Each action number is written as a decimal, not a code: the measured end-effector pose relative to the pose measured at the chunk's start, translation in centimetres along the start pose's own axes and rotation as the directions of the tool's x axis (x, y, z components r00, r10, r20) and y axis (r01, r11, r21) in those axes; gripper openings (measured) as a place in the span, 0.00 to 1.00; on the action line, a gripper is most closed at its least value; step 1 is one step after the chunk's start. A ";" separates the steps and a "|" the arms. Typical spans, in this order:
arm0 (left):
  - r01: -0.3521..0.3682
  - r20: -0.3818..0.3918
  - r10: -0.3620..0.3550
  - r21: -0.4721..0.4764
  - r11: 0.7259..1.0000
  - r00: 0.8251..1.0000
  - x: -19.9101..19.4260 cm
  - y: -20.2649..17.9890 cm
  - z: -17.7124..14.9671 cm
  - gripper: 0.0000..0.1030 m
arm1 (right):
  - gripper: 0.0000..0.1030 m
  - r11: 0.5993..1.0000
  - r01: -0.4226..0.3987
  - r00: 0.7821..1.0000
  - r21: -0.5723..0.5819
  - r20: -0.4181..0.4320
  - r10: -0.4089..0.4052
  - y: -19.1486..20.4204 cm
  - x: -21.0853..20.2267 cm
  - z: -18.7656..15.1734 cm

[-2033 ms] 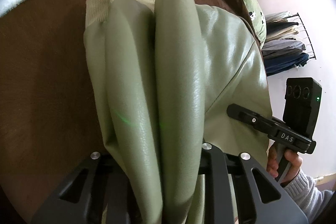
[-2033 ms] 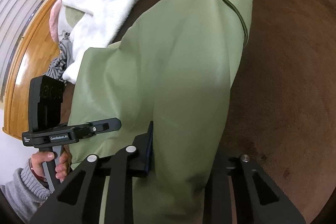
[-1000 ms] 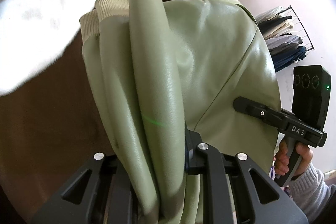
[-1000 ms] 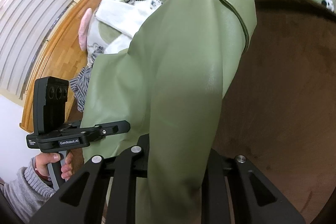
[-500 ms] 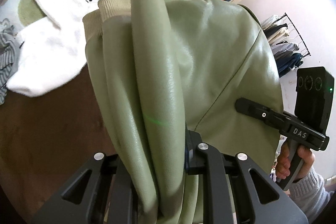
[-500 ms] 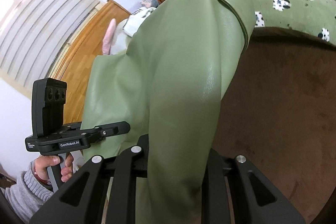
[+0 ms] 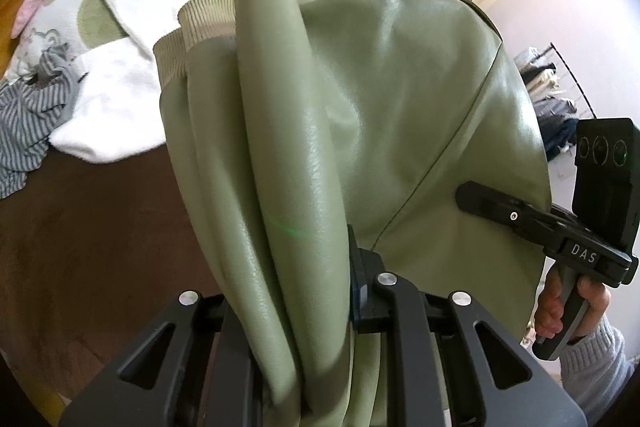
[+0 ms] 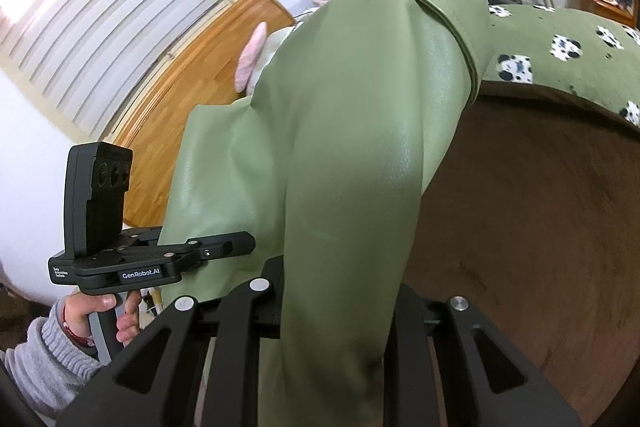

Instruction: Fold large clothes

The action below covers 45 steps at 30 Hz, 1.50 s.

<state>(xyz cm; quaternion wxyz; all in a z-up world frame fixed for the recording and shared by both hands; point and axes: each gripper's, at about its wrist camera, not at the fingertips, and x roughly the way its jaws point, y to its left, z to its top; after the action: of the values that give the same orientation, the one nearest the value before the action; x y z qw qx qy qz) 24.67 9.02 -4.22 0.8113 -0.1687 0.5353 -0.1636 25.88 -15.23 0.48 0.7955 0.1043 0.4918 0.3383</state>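
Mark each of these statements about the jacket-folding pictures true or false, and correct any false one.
1. Both grippers are clamped on the green jacket. True: left gripper, right gripper.
2. The jacket lies flat on the brown cover. False: it hangs lifted from the grippers.
3. A white fleece garment lies on the bed to the jacket's left in the left wrist view. True.
4. The jacket's ribbed cuff is bright red. False: it is pale beige.
5. The green bedspread is plain. False: it has black-and-white patches.

Green jacket [image 7: 380, 115] hides both tongs' tips; its lower part cropped.
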 end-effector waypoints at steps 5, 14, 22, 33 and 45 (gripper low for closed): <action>-0.029 0.039 0.031 -0.045 0.999 0.999 -1.5 0.8 -0.4 0.19 | 0.18 0.998 -0.040 0.999 -0.044 -0.010 0.040 1.1 0.7 1.3; -0.104 0.115 0.121 -0.147 0.984 0.986 -5.2 4.0 -1.4 0.19 | 0.18 0.977 -0.146 0.988 -0.155 -0.080 0.135 5.2 4.4 4.0; -0.161 0.167 0.221 -0.310 0.937 0.961 -10.2 10.1 -5.3 0.19 | 0.18 0.931 -0.253 0.960 -0.262 -0.188 0.208 11.6 10.4 4.6; -0.196 0.148 0.289 -0.448 0.872 0.946 -14.1 22.1 -10.4 0.19 | 0.18 0.898 -0.336 0.917 -0.283 -0.314 0.245 21.7 21.6 1.8; -0.279 0.075 0.361 -0.496 0.822 0.930 -17.5 39.8 -12.8 0.19 | 0.18 0.876 -0.389 0.870 -0.284 -0.426 0.249 33.9 38.3 0.2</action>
<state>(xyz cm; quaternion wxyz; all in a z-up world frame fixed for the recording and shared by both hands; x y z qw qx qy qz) 9.69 50.96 -12.61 0.8019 -0.2838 0.5102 0.1268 22.25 34.69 -9.79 0.6232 -0.0290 0.5399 0.5650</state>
